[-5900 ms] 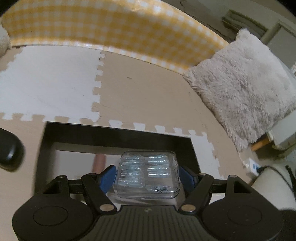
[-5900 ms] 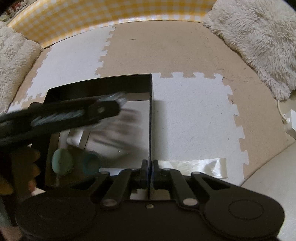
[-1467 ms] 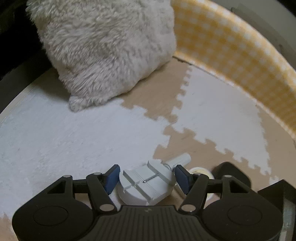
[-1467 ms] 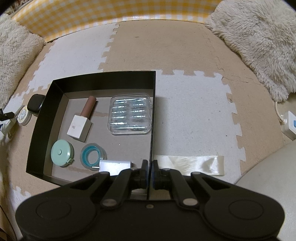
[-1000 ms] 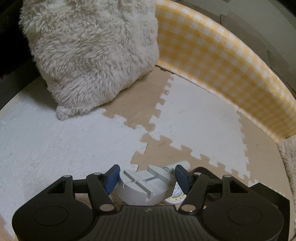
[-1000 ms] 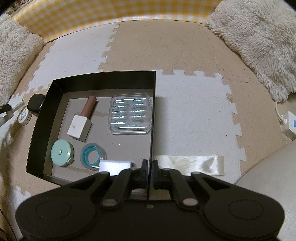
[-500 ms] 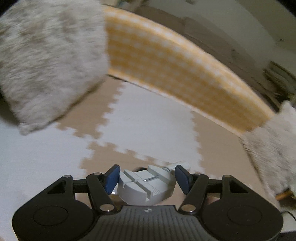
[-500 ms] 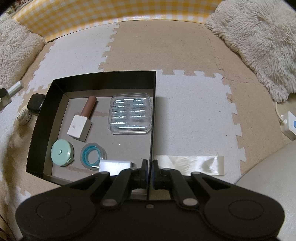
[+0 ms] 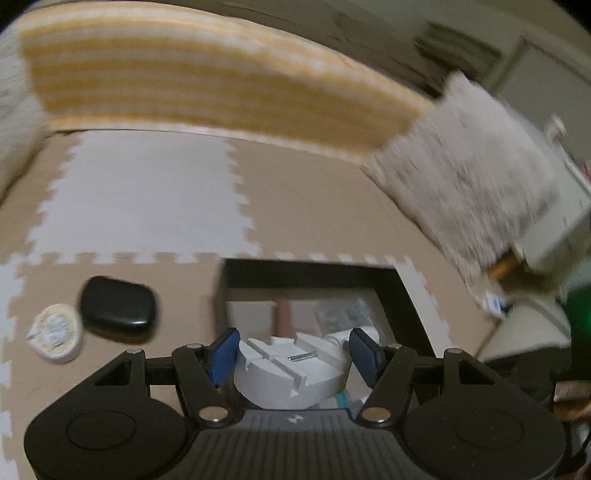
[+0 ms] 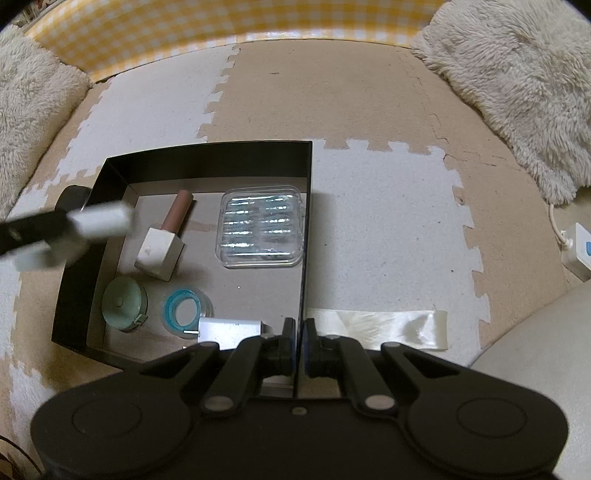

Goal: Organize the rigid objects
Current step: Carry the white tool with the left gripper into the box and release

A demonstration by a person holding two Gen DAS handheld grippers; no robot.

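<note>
My left gripper point(image 9: 291, 354) is shut on a white round slotted block point(image 9: 291, 373), its blue pads pressing both sides. It hovers at the left edge of the black box point(image 9: 306, 273); in the right wrist view the block point(image 10: 99, 221) shows blurred over the box's left wall. My right gripper point(image 10: 295, 339) is shut on the near end of the right wall of the black box point(image 10: 207, 155). Inside lie a brown-capped white bottle point(image 10: 162, 243), a clear plastic case point(image 10: 262, 229), a mint round case point(image 10: 122, 302), a blue ring point(image 10: 184, 310) and a silvery oblong point(image 10: 229, 328).
A black oval case point(image 9: 118, 312) and a small round white tin point(image 9: 55, 332) lie on the foam mat left of the box. A satin ribbon point(image 10: 376, 328) lies right of it. Fluffy cushions point(image 10: 517, 85) and a yellow checked wall point(image 10: 221, 22) border the mat.
My left gripper has swung right, away from the left cushion, carrying the white block to the box's left edge. The right gripper has kept still on the wall.
</note>
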